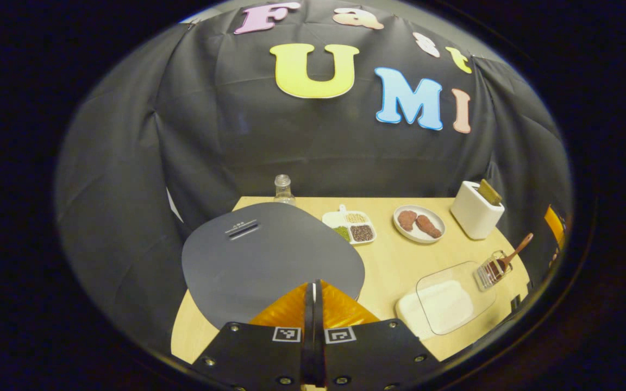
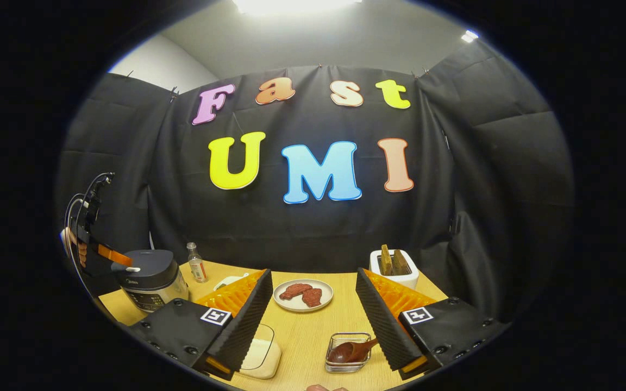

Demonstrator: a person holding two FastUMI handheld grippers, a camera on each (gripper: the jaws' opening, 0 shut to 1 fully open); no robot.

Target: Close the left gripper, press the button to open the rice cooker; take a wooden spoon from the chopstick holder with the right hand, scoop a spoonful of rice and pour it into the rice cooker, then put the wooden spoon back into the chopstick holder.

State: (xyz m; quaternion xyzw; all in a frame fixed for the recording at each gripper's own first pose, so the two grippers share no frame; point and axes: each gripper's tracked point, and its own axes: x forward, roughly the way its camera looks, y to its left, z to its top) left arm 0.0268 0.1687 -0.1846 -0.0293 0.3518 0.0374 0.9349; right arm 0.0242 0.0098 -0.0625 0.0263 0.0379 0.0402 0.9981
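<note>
My left gripper is shut with nothing between its fingers and hovers just above the closed grey lid of the rice cooker. In the right gripper view the same cooker stands at the table's left, with the left gripper over its top near a white button. My right gripper is open and holds nothing. Below and between its fingers the wooden spoon rests in the clear chopstick holder. The white rice box with a clear lid sits to its left. From the left gripper view the spoon and rice box lie to the right.
A plate of brown meat pieces lies mid-table. A white block-shaped holder stands at the back right, a small bottle behind the cooker, and a divided tray of beans beside the lid. The table's right edge runs close to the chopstick holder.
</note>
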